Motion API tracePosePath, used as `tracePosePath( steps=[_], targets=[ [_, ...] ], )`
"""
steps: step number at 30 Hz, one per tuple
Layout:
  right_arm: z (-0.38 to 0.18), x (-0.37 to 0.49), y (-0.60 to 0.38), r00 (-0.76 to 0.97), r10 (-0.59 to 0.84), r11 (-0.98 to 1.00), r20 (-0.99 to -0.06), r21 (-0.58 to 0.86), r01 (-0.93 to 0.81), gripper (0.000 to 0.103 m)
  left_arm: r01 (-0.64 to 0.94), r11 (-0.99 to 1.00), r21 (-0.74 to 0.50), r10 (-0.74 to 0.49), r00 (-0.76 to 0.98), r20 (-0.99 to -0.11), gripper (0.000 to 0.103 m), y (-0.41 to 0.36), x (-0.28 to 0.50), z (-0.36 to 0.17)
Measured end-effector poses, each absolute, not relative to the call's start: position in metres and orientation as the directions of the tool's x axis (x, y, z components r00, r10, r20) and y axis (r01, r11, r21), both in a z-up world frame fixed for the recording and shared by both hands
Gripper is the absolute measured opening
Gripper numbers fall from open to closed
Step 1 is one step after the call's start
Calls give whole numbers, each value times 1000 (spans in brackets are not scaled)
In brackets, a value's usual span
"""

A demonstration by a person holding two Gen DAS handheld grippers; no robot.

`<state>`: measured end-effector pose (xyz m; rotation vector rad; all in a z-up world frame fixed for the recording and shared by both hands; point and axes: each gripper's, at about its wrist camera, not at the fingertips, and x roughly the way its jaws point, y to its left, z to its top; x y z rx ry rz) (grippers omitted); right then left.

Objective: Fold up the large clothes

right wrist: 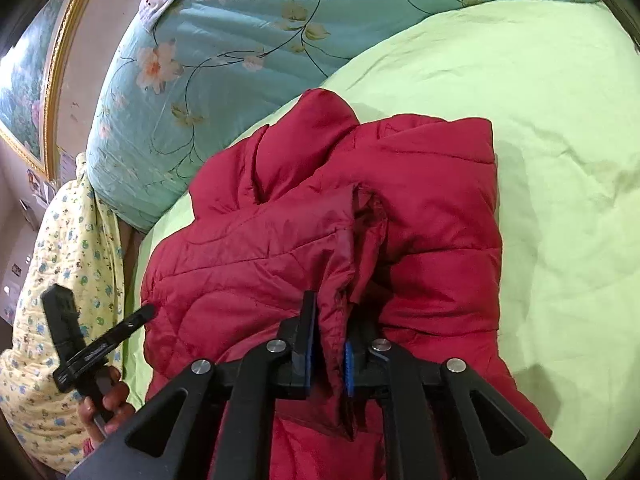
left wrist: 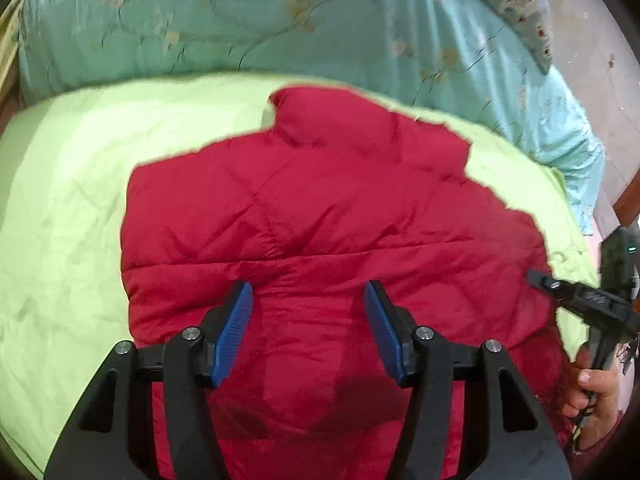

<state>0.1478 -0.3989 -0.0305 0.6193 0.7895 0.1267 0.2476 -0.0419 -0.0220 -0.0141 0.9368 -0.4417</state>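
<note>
Red quilted nylon is pinched in my right tongs [right wrist: 326, 360], a fold of the puffer jacket [right wrist: 420, 216] clamped between the blue pads so I can carry that edge across. My left tongs [left wrist: 308, 332] stand half open over the jacket's lower panel, gripping nothing, probably free to take another edge. Beyond, toward twelve o'clock, the jacket lies spread on the lime-green sheet [left wrist: 60, 208] of the bed, collar farthest. Behind it is a floral teal quilt [left wrist: 200, 28].
</note>
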Motion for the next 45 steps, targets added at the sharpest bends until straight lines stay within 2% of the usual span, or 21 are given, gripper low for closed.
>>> tracePosePath(
  steps=[4,6,9,10,14,17,21,28,32,40,45],
  targets=[
    [-9,135,-394,740,237,860,-629,490,141,22,355,917,-182,-348,489,-800,57,-47,249,-42],
    [11,122,-388,780,122,899,-614,402,176,27,358,919,-165,-336,494,-802,57,-50,248,-44],
    [35,110,-374,833,36,935,-552,312,167,42,359,922,-143,-319,499,-805,58,-53,249,-45],
    [38,111,-368,837,43,943,-546,299,147,43,359,924,-135,-313,502,-806,58,-54,249,-46],
    [24,139,-342,782,105,966,-614,251,67,42,359,926,-113,-297,512,-806,58,-57,249,-47],
    [-9,163,-334,711,97,974,-696,213,77,41,361,926,-110,-295,514,-806,58,-56,249,-47],
    [-36,175,-335,665,75,977,-743,187,99,41,371,923,-105,-299,517,-802,58,-53,244,-40],
    [-48,183,-335,646,70,979,-760,178,103,41,376,916,-137,-334,530,-779,58,-37,226,-19],
    [-50,182,-335,650,73,978,-756,183,103,41,357,926,-125,-298,487,-821,58,-34,235,-38],
    [-20,152,-334,700,88,970,-709,222,102,42,352,929,-111,-284,491,-824,58,-36,240,-49],
    [-43,158,-335,637,74,977,-767,183,107,41,352,928,-120,-293,496,-817,58,-34,235,-43]
  ],
)
